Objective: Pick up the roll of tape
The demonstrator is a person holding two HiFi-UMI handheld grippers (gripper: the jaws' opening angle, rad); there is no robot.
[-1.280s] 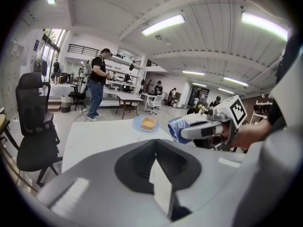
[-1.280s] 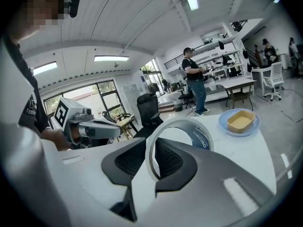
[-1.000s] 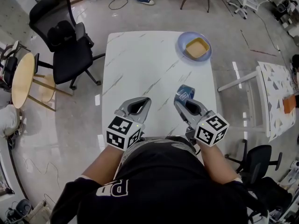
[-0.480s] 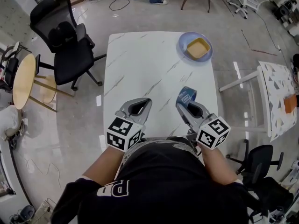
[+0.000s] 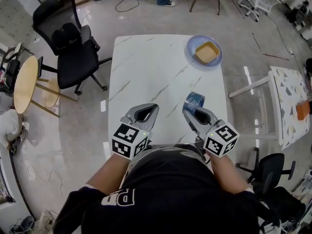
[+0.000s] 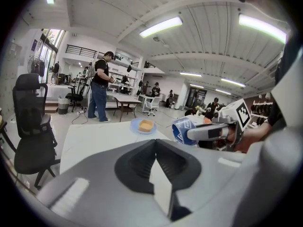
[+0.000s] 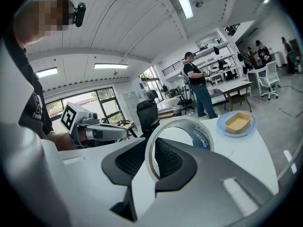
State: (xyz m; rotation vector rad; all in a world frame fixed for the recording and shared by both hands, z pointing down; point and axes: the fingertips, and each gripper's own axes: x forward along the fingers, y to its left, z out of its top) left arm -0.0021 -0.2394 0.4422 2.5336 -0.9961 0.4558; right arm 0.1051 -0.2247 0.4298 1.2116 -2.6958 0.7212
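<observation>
Fingers [image 7: 129, 163] of right gripper [image 7: 152, 148] pinching tape roll [image 7: 200, 139], print illegible

It was an open-plan lab or workshop office. A white marble-topped table [image 5: 146, 72] stood on a polished grey floor [image 5: 273, 33]. A black mesh office chair [image 5: 70, 40] was just off the table's left side, with a small round wooden table [image 5: 24, 84] farther out that way. Beyond the table's far end were long workbenches [image 7: 236, 85], a white swivel chair [image 7: 270, 77], loaded wall shelves [image 7: 215, 50] and a standing person [image 7: 195, 84]. Strip lights [image 6: 162, 26] ran along the ribbed white ceiling above the table, and tall windows [image 7: 102, 103] stood off to one side of it.
</observation>
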